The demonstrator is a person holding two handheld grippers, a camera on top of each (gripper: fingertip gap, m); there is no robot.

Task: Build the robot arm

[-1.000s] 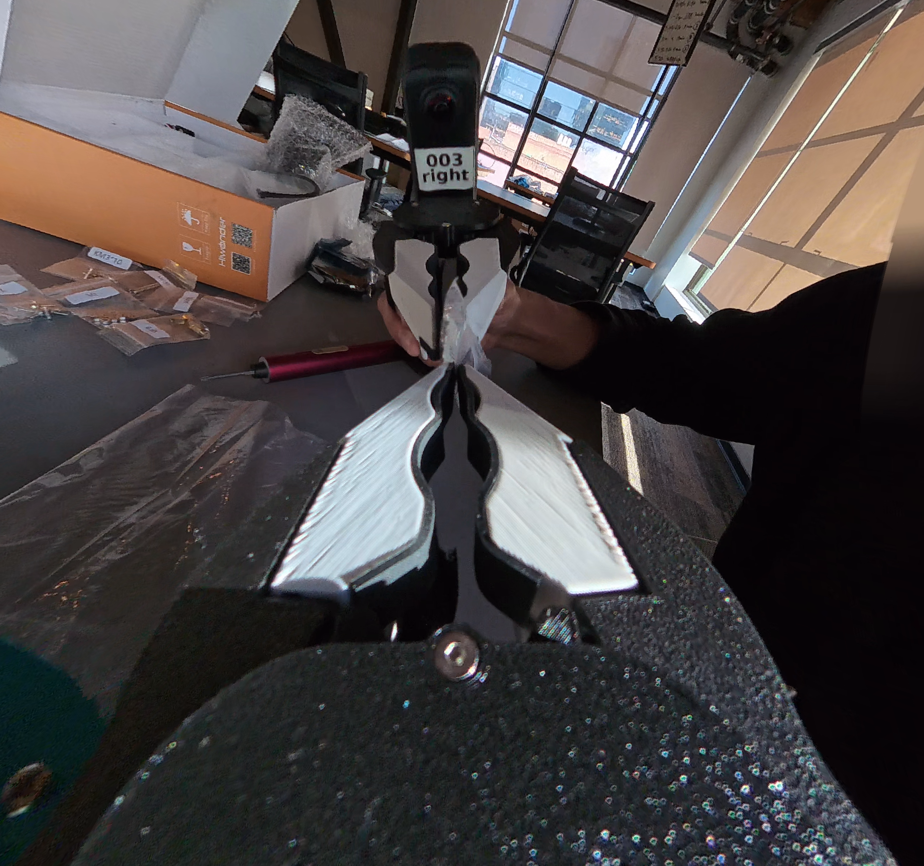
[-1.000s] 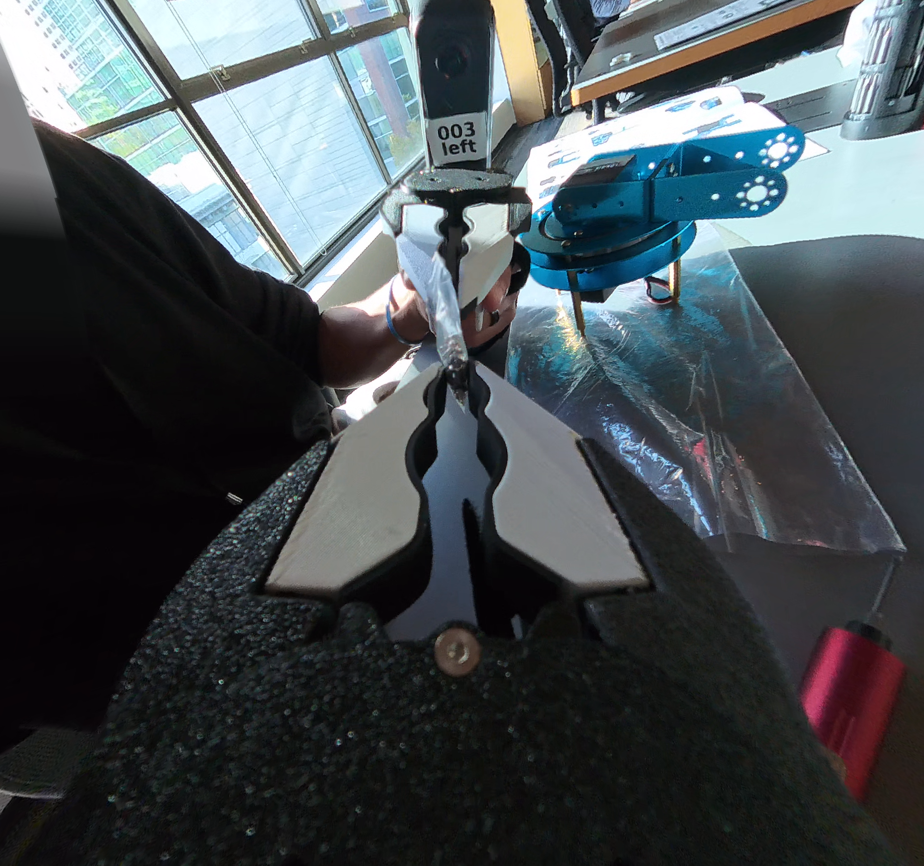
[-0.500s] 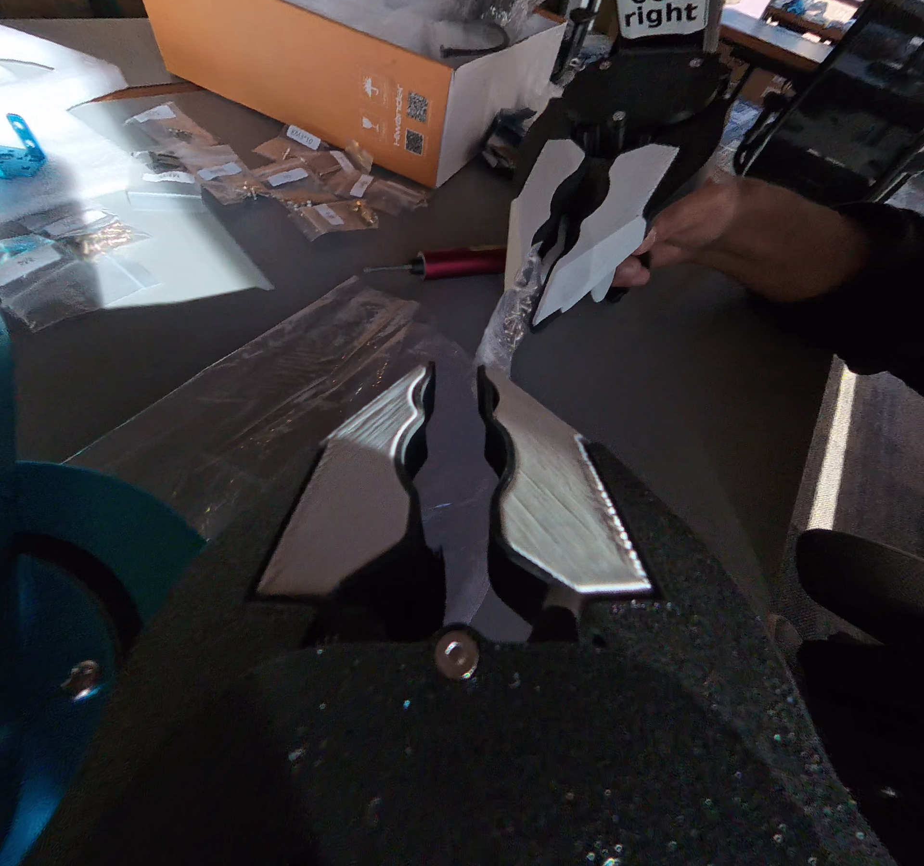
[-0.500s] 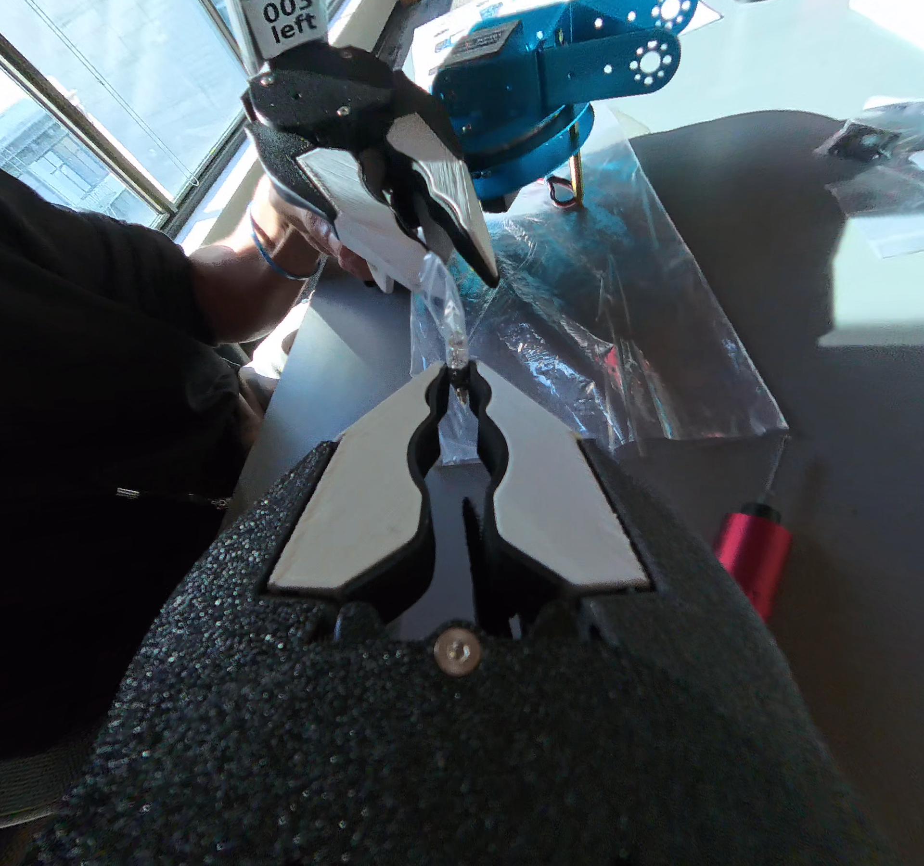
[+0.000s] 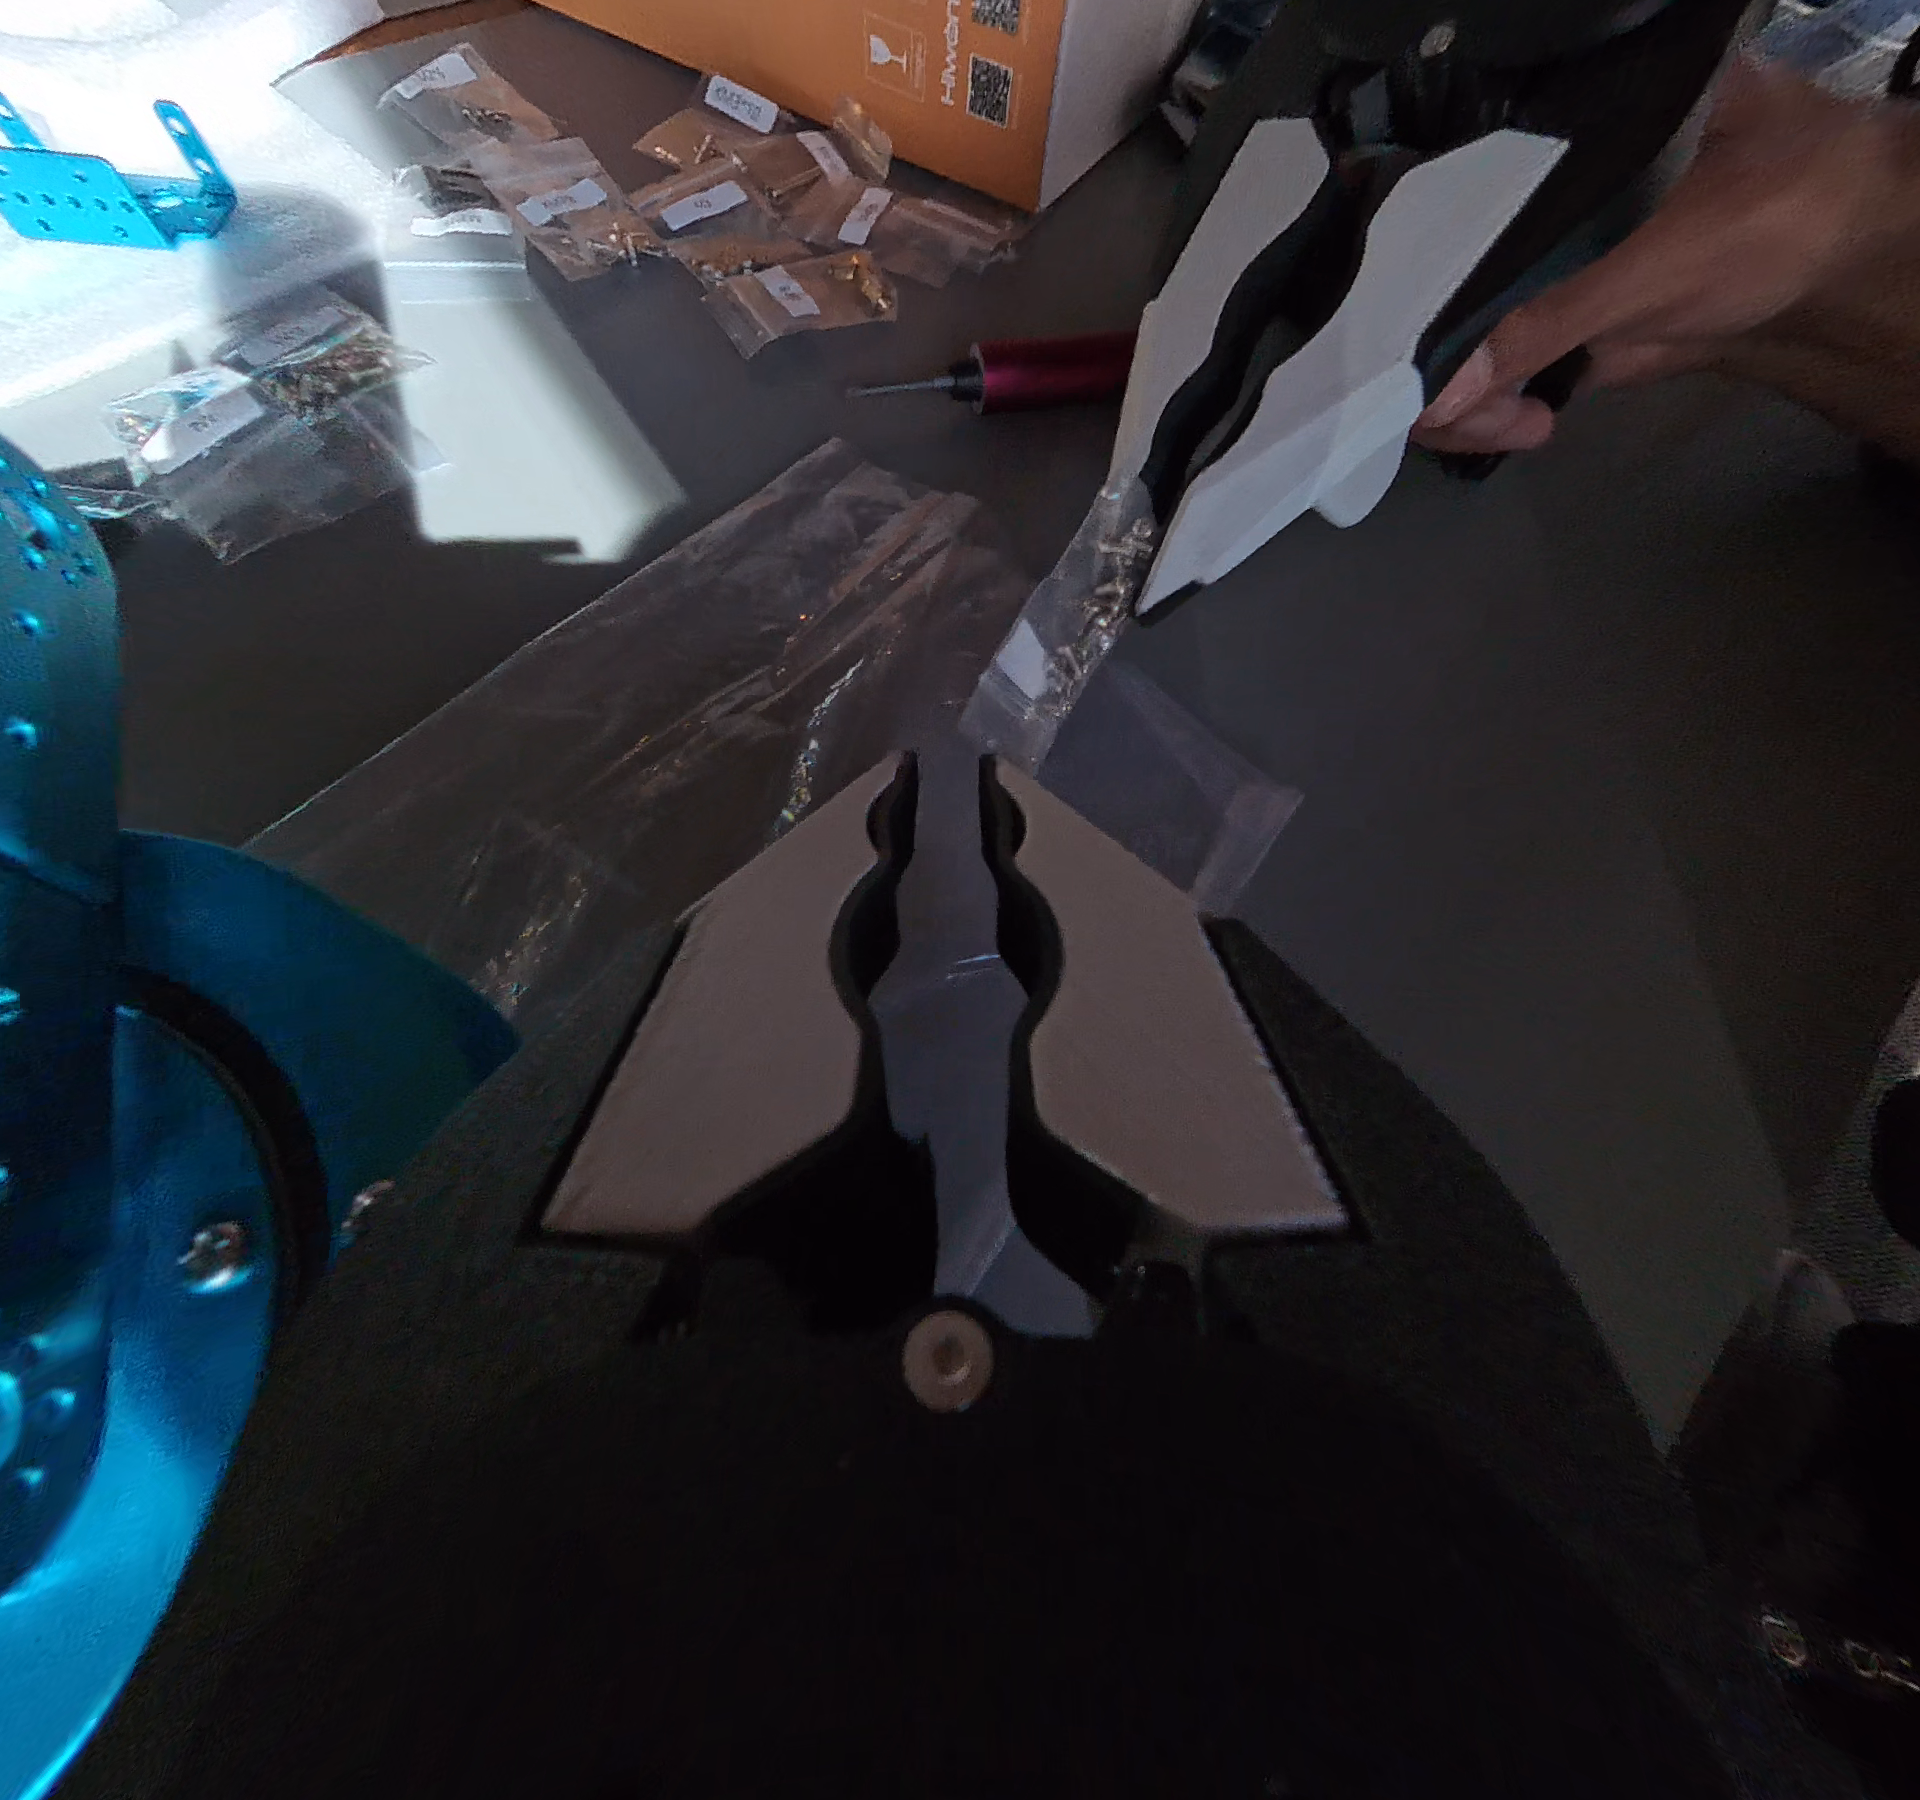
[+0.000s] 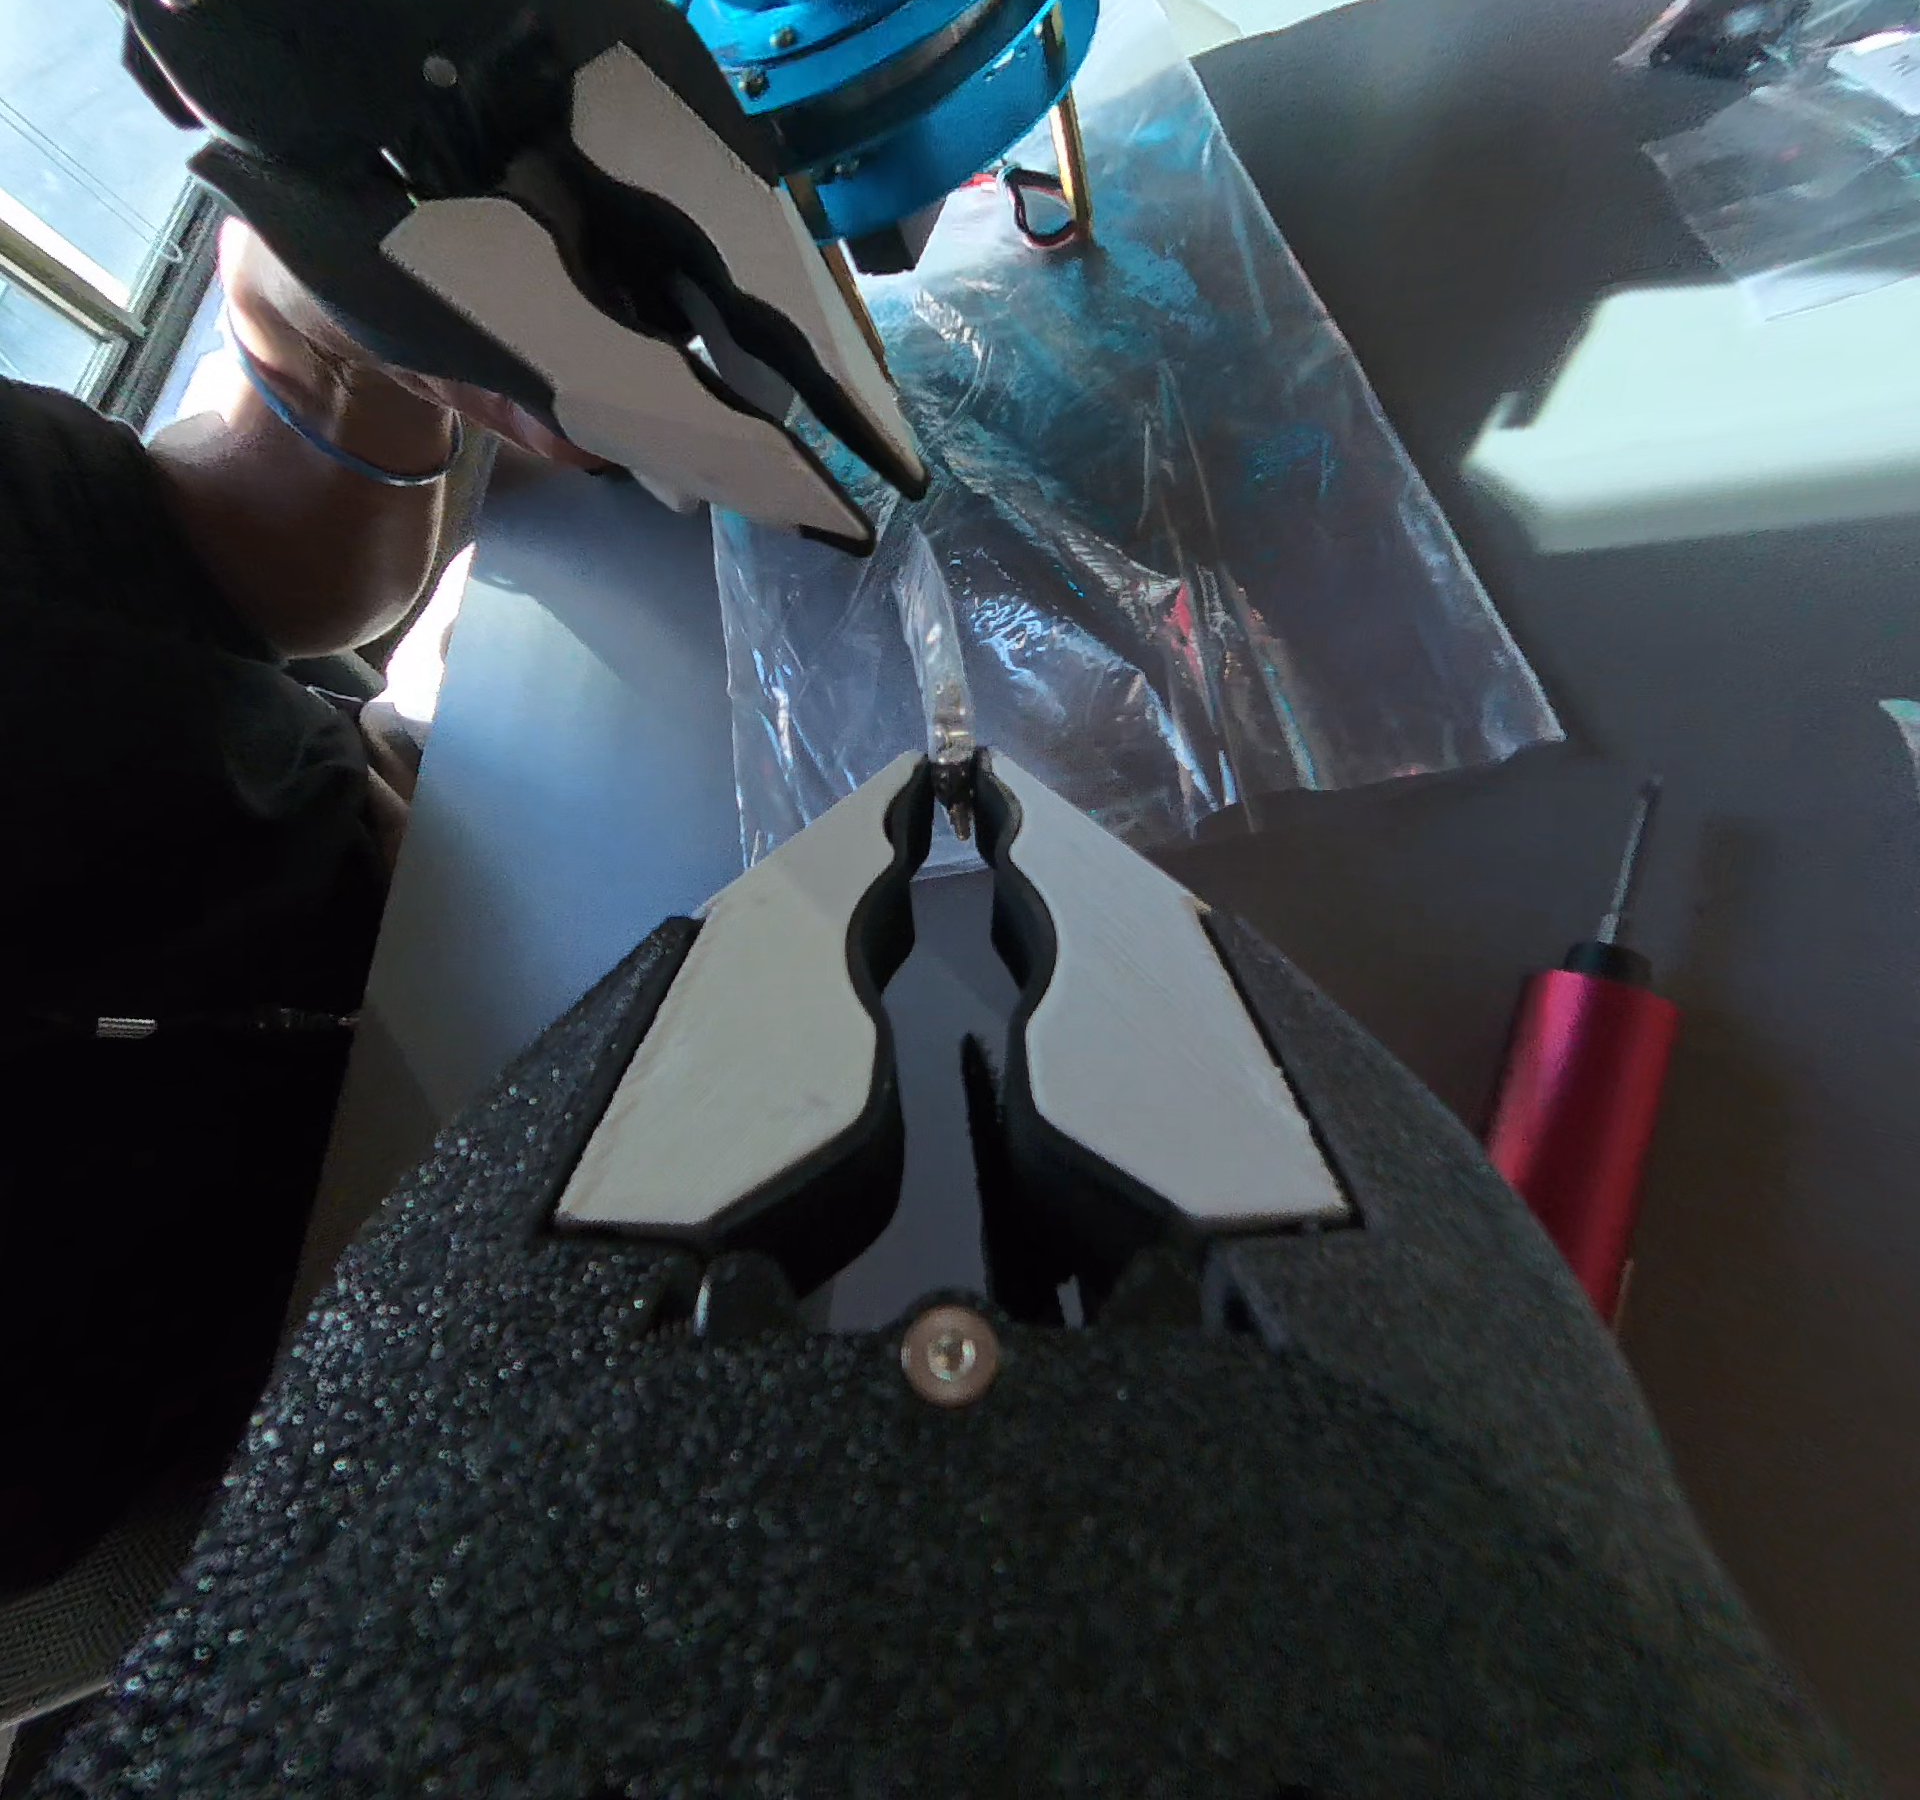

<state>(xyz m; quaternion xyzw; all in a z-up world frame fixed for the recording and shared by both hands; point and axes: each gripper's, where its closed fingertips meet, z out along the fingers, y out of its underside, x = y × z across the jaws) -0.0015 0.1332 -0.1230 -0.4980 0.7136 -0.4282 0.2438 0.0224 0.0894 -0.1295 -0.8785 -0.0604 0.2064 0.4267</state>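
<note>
My right gripper [image 6: 948,782] has its fingers clamped on a small clear plastic bag of screws [image 5: 1081,628] above the dark table [image 5: 1558,763]. My left gripper [image 5: 948,763] hangs just beside it, fingers slightly apart, empty.

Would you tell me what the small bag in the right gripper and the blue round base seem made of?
Small bag: thin clear plastic film, glossy and creased, small metallic screws showing through. Blue round base: probably anodised metal, judging by its metallic sheen, drilled holes and screws.
</note>
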